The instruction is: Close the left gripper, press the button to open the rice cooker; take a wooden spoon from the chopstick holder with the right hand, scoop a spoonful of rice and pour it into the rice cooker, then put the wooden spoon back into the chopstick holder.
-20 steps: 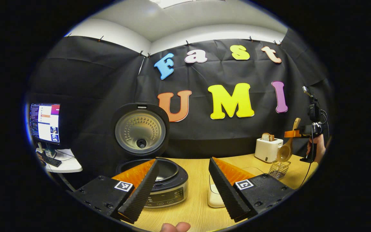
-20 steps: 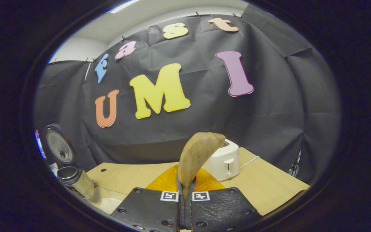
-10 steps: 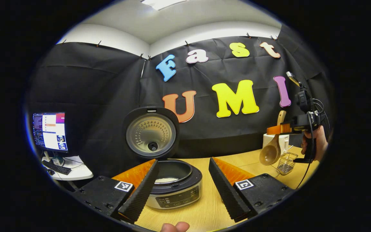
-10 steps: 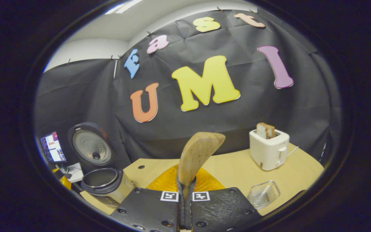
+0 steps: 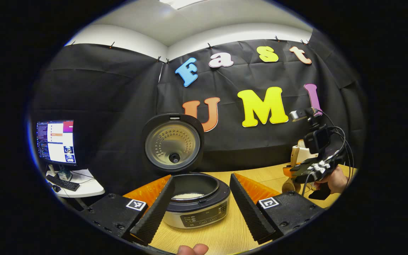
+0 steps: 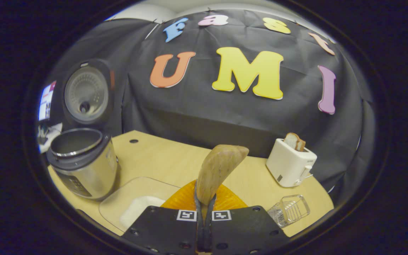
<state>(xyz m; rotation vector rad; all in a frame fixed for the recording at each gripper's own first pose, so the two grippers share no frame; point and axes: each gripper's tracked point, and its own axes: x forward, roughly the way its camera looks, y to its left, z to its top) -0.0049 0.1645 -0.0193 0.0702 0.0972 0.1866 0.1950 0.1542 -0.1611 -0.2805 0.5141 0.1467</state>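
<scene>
Right gripper [image 6: 204,212], fingers pinching the pale wooden spoon [image 6: 218,170] pointing forward, with the clear shallow rice dish [image 6: 133,202] just below-left; left gripper [image 5: 200,205] spread, idle.

table [image 6: 161,159] | rice cooker [image 6: 83,166] | rice tray [image 6: 133,202] | toaster [image 6: 289,168] | chopstick holder [image 6: 289,210]

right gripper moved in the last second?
Yes. In the left gripper view the right gripper, shut on the wooden spoon, has dropped from above the toaster to table level, spoon bowl low.
</scene>
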